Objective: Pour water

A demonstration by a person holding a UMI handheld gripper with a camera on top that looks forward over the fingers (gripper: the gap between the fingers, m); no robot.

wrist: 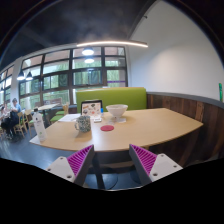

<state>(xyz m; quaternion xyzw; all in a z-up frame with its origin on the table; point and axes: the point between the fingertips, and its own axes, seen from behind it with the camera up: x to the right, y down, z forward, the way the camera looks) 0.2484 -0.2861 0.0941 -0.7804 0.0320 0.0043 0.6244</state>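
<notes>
Our gripper [113, 160] hangs with its purple-padded fingers spread wide and empty at the bottom of the frame. The small dark metal kettle-like vessel [83, 123] stands left of centre on the light wooden table [150, 128], well beyond the fingers, beside a red round coaster [107, 128] and a white bowl [117, 111]. We judge it rigid, smooth and heavy if full, so we would grip its handle or narrow body firmly.

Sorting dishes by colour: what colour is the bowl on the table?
White; the bowl shows in the gripper view, beyond the open claw.

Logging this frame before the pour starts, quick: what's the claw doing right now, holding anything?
Claw: open and empty, fingers spread wide, short of the wooden table; the mug and white bowl sit well beyond them.
</notes>
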